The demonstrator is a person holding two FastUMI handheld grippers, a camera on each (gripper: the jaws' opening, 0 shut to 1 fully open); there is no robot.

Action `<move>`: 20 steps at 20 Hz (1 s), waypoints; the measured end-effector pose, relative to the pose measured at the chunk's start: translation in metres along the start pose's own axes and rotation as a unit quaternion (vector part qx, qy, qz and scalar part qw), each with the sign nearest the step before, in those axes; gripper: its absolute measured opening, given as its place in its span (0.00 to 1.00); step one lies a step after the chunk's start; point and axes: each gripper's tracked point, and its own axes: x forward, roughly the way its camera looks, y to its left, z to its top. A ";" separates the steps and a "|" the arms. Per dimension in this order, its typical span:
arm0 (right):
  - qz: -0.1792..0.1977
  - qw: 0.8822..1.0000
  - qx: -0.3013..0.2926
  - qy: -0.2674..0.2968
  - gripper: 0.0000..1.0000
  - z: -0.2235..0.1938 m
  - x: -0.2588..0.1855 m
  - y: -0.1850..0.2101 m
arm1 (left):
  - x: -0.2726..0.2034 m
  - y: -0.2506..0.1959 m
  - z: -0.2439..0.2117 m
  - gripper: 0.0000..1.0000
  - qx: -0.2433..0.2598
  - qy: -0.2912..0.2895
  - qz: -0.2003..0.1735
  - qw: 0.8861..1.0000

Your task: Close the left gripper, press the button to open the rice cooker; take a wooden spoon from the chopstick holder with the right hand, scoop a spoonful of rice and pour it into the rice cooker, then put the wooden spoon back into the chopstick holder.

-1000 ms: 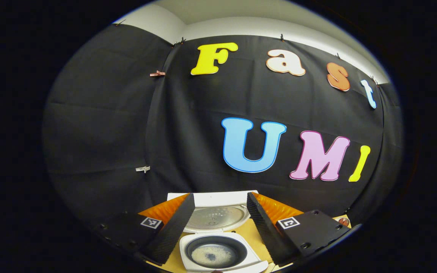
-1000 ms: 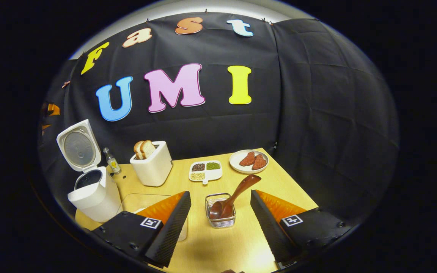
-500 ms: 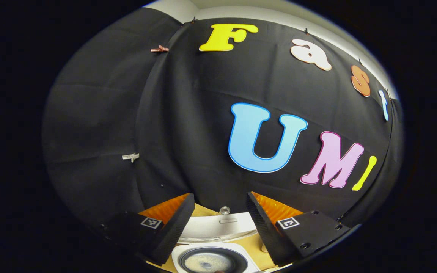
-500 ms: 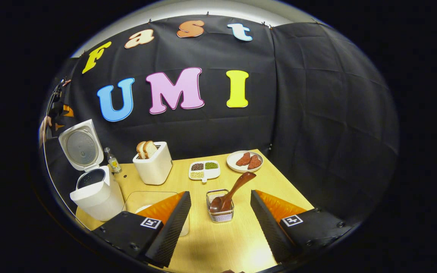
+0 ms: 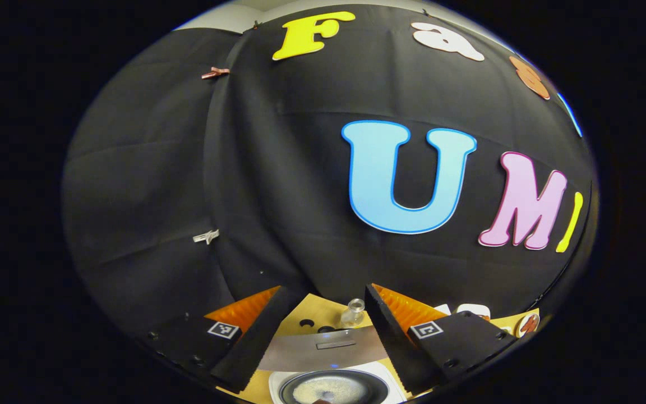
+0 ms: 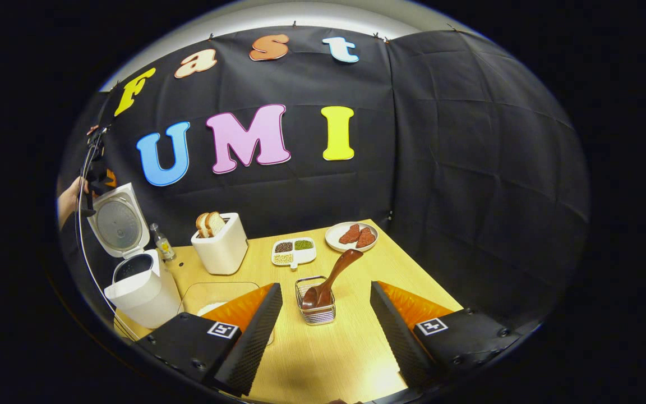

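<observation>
Fingers (image 6: 255,331) of the right gripper (image 6: 323,328) spread wide, grasping nothing, hovering over the near desk (image 6: 356,348). Fingers (image 5: 255,336) of the left gripper (image 5: 323,331) likewise released, poised above the rice cooker (image 5: 334,387), lid up, pale rice in the pot. At far left of the desk, that rice cooker (image 6: 138,286) open. Further right, toaster (image 6: 221,247) with bread. Near centre, chopstick holder (image 6: 315,306) with wooden spoon (image 6: 334,275) leaning inside, handle tilted up to the right.

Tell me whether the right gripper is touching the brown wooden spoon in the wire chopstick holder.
Apart. The right gripper view shows the right gripper open, with bare tabletop between its fingers and the brown wooden spoon standing in the wire chopstick holder.
</observation>
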 end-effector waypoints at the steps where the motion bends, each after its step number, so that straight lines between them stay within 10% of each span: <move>1: -0.001 1.000 -0.004 -0.002 0.99 0.000 0.000 -0.006 | 0.001 0.003 -0.011 0.95 -0.007 0.020 0.010 1.000; 20: 0.074 0.997 -0.030 0.022 0.99 -0.008 0.033 -0.039 | -0.118 -0.030 -0.149 0.98 -0.017 0.113 0.018 0.993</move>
